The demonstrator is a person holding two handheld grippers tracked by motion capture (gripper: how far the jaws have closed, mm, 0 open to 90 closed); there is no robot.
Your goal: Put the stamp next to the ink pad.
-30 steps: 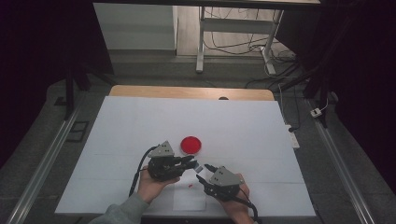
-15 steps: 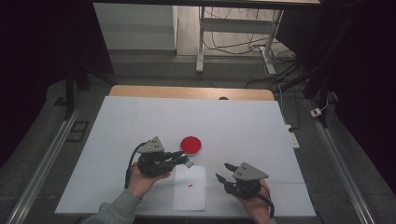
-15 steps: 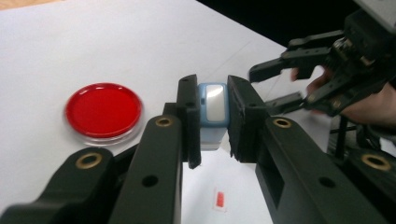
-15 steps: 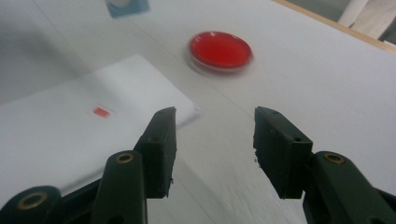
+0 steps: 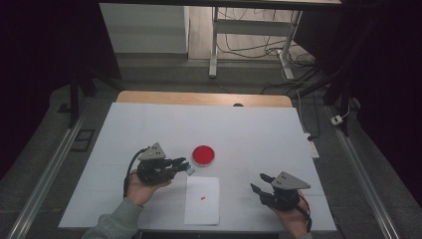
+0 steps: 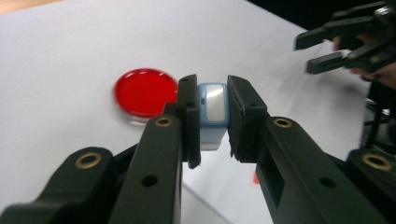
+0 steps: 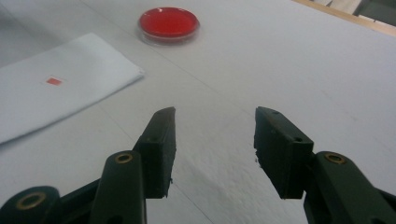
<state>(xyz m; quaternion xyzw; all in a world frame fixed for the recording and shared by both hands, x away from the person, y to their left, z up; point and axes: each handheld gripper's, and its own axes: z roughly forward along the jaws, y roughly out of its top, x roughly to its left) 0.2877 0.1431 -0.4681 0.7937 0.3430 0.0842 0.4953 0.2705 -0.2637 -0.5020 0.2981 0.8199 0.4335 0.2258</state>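
Note:
My left gripper (image 5: 185,166) is shut on a small blue-and-white block (image 6: 212,109), held just left of the red round dish (image 5: 203,155) and above the top edge of a white paper sheet (image 5: 202,206). In the left gripper view the pads press both sides of the block, and the dish (image 6: 142,91) lies behind it. A small red mark (image 5: 203,197) sits on the paper. My right gripper (image 5: 259,183) hovers to the right of the paper; its jaws have just been opening and stand open with nothing between them (image 7: 215,116).
A white mat (image 5: 249,129) covers the table, with a wooden edge (image 5: 199,97) at the back. In the right gripper view the paper (image 7: 60,98) and the dish (image 7: 168,22) lie ahead to the left. Metal rails run along both sides of the table.
The two grippers were close together over the paper; the right one has swung away to the right and the left one has drawn back to the left with the block.

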